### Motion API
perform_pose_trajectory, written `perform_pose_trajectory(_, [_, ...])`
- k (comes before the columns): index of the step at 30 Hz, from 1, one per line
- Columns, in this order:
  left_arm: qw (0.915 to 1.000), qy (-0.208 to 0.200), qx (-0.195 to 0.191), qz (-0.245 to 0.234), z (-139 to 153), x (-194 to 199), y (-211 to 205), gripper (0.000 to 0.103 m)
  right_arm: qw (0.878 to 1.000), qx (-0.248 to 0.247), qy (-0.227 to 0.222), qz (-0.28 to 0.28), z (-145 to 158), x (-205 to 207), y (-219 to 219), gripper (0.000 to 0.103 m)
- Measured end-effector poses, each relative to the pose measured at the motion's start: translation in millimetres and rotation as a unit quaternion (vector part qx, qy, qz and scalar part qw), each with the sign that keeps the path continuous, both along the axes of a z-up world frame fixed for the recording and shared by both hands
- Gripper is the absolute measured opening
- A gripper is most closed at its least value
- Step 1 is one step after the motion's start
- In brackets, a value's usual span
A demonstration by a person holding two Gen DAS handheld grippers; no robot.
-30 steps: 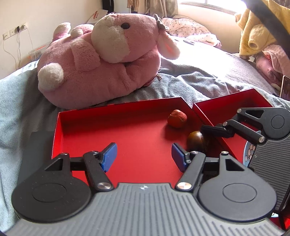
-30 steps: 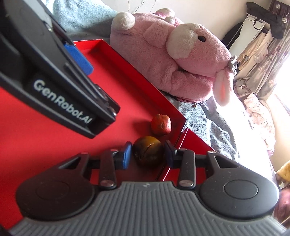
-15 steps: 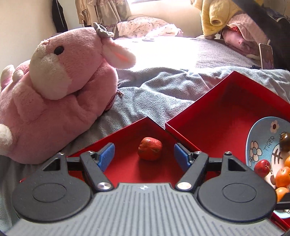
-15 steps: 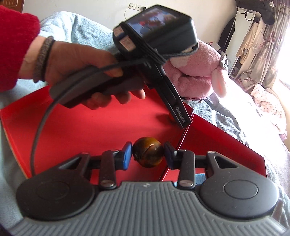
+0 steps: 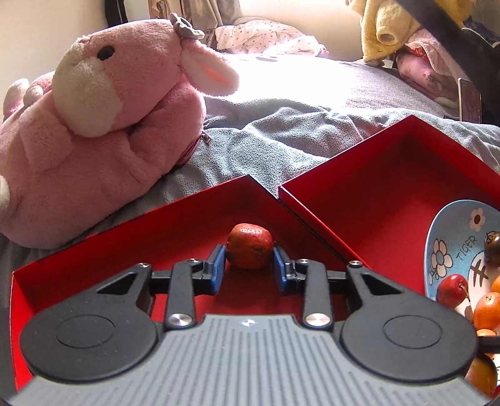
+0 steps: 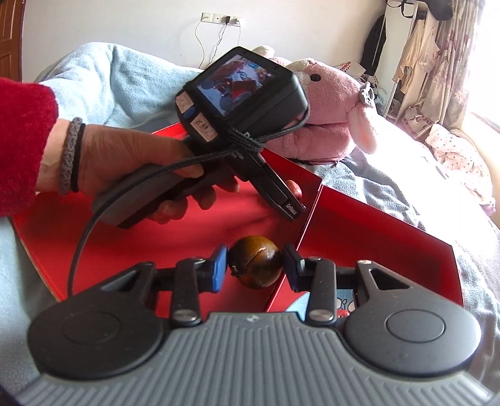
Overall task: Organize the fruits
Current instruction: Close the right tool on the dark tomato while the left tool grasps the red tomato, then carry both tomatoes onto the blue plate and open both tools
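Note:
In the left wrist view my left gripper (image 5: 249, 265) is closed around a small red wrinkled fruit (image 5: 249, 250) in the far corner of the left red tray (image 5: 93, 259); both blue pads touch its sides. In the right wrist view my right gripper (image 6: 254, 265) is shut on a round dark brown fruit (image 6: 254, 264) and holds it above the trays' shared edge. A blue flowered plate (image 5: 453, 237) in the right red tray (image 5: 375, 187) holds a small red fruit (image 5: 452, 290), several orange fruits (image 5: 487, 309) and a dark fruit (image 5: 493, 253).
A big pink plush rabbit (image 5: 103, 125) lies on the grey-blue blanket (image 5: 281, 137) behind the trays. The hand with the left gripper's body (image 6: 243, 103) hangs over the left tray in the right wrist view. Clothes and a yellow plush (image 5: 390, 28) lie at the far right.
My left gripper has swung right, reached the red fruit and closed its jaws onto it. My right gripper has lifted the brown fruit up and back from the tray.

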State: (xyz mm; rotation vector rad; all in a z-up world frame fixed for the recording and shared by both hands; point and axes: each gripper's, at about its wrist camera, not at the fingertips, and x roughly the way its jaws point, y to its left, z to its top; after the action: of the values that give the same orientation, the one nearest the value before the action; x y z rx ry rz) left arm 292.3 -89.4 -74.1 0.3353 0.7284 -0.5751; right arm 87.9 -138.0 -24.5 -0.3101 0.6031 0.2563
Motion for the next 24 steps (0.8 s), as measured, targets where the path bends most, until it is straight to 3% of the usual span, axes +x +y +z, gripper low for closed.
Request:
perform_pose_trajectory(14, [0.9987,-0.011,0.001,0.049,40,-66,21,0.038,0.999,0.035,-0.006,-0.025,11,-22,-25,0.041])
perform_pose_trajectory(24, [0.9988,-0.031,0.004,0.037,72,-128,6,0.038,0.998,0.041,-0.024,-0.045,26,-50,-46,0.041])
